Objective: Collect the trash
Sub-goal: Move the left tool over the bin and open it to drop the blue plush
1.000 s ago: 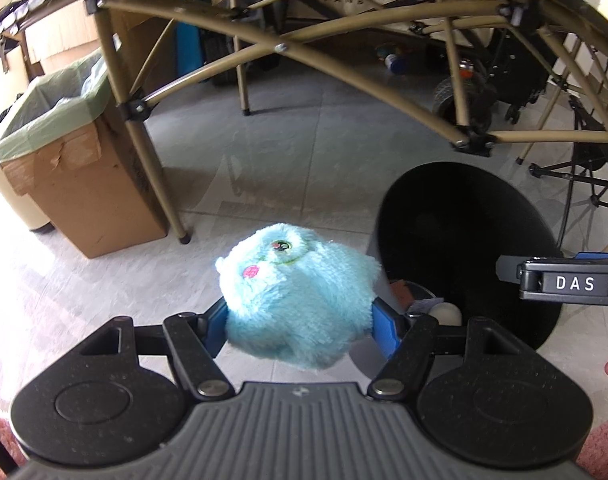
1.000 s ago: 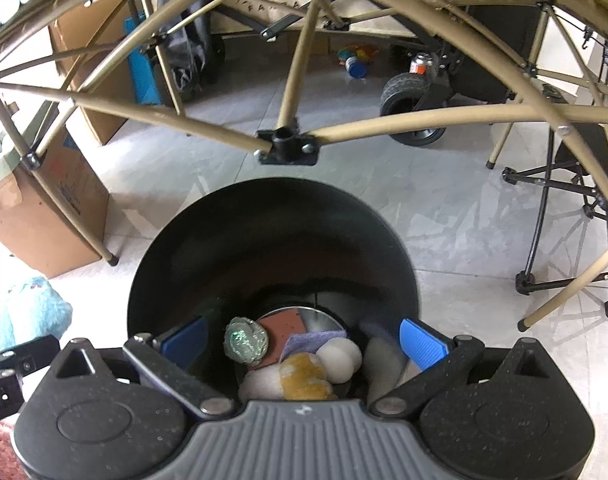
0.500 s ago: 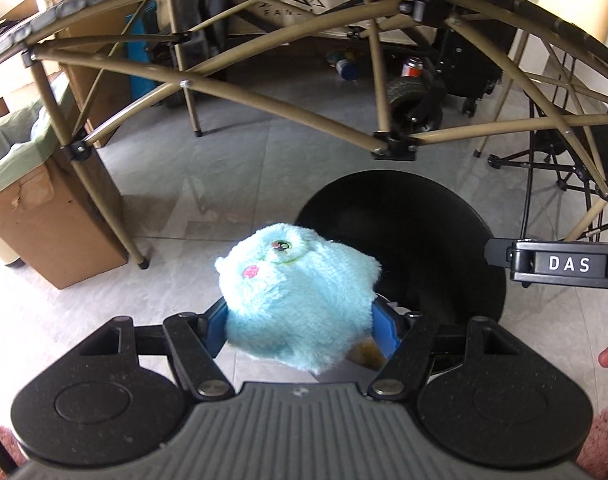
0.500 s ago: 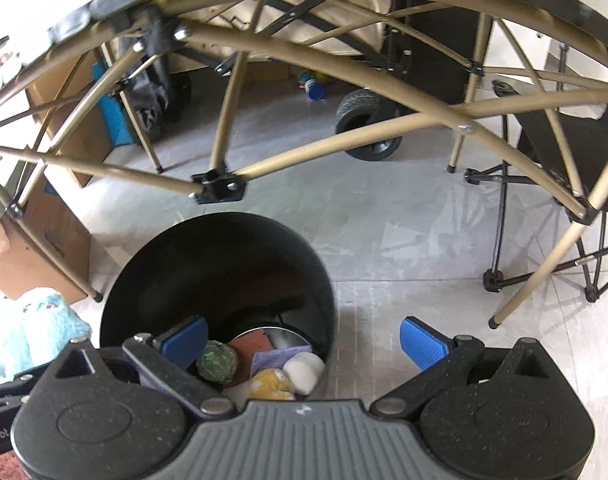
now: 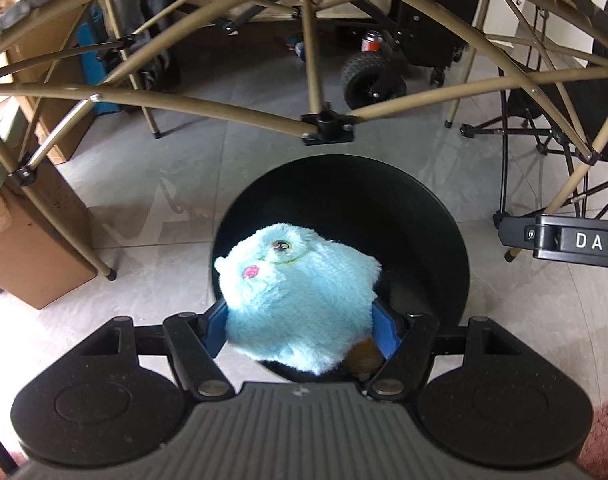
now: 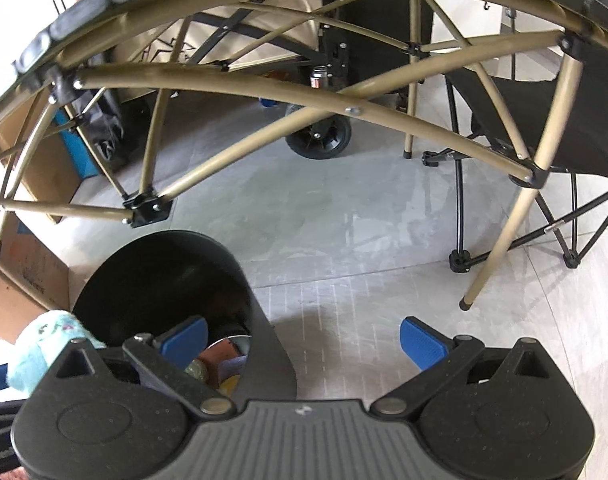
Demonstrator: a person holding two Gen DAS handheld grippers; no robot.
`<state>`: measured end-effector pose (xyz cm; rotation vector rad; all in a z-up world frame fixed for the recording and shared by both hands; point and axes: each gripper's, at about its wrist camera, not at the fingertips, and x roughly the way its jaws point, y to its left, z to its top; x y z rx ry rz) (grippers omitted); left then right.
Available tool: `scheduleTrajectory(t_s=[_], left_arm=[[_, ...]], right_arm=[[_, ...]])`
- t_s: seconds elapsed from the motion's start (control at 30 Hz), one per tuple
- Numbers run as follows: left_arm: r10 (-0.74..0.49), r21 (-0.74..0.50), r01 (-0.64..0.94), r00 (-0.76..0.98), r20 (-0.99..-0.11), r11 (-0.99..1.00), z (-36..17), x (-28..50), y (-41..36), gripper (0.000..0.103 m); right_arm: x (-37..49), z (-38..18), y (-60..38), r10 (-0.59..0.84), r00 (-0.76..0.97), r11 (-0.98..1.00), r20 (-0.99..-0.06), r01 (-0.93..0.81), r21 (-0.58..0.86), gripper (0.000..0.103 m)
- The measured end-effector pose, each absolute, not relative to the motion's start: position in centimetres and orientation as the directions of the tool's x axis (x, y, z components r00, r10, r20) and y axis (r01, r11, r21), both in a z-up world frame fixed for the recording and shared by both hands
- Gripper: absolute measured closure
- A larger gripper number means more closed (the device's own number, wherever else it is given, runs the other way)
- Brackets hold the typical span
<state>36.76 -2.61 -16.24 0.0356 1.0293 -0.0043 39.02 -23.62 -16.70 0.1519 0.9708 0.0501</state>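
Gripping one blue plush toy [image 5: 300, 300], the left tool [image 5: 300, 326] now hangs over the one black bin [image 5: 424, 216], no longer left of it. Right view: the empty right tool [image 6: 302, 340] gapes, shifted rightward off the bin [image 6: 144, 272].

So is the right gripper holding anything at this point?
No: in its own view the right gripper has its blue fingers spread wide apart with only bare floor tile between them.
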Motion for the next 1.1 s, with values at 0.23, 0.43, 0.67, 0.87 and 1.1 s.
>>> scheduleTrajectory(t_s=[0.23, 0.43, 0.67, 0.87, 1.1], left_arm=[[-0.003, 0.019, 0.040, 0.488, -0.873, 0.999, -17.3, 38.2, -4.2, 0.032], [-0.004, 0.014, 0.035, 0.467, -0.884, 0.999, -18.2, 39.3, -5.1, 0.032], [0.001, 0.007, 0.012, 0.435, -0.900, 1.000, -19.3, 40.6, -5.2, 0.032], [0.002, -0.001, -0.009, 0.404, -0.915, 1.000, -20.3, 41.6, -4.9, 0.032], [0.019, 0.006, -0.039, 0.351, -0.936, 0.999, -21.3, 42.8, -4.6, 0.032]], right_arm=[[38.8, -17.3, -25.2, 0.105, 0.581, 0.985, -0.807, 0.050, 0.165, 0.000], [38.8, -17.8, -26.5, 0.172, 0.595, 0.971, -0.785, 0.031, 0.236, 0.000], [39.0, -18.2, -26.7, 0.154, 0.597, 0.971, -0.787, 0.055, 0.232, 0.000], [39.1, -18.7, -26.9, 0.129, 0.594, 0.974, -0.794, 0.077, 0.215, 0.000], [39.4, -19.6, -27.2, 0.102, 0.578, 0.974, -0.810, 0.109, 0.200, 0.000]])
